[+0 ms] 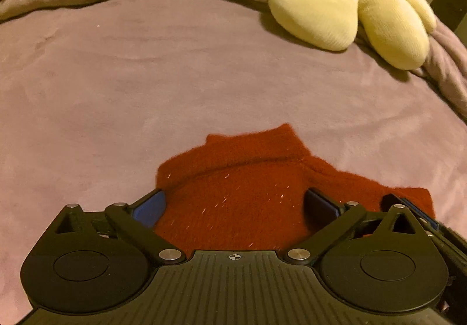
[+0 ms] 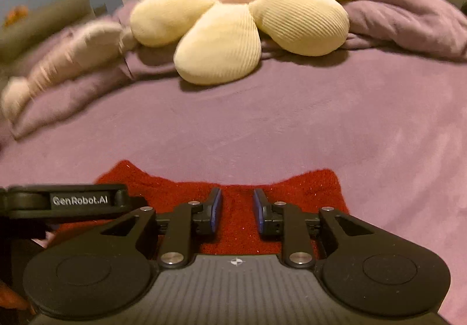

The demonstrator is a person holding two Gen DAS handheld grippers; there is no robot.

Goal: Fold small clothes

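The bed (image 2: 350, 126), under a mauve blanket, serves as the folding surface, and its middle is left bare, probably so cloth can lie flat there. The flower cushion (image 2: 242, 18) sits at the far edge against the bunched blanket (image 2: 408, 24), well apart from the work; a pale plush (image 2: 58, 62) lies beside it, blurred in the right wrist view.

The garment (image 1: 242, 193), a small red fuzzy knit, lies on the blanket at the near edge, right under both grippers. Its far edge shows two raised corners with a dip between, and a ridge crosses it in the left wrist view, so I judge it partly folded; what kind of garment it is I cannot tell.

The left gripper (image 1: 236, 205) has its jaws spread wide over the red cloth, gripping nothing, as if it has let go of a fold. The right gripper (image 2: 236, 208) has its jaws drawn close but with a gap; red cloth shows behind them, not pinched, so it holds nothing.

No box, basket or other container is in view
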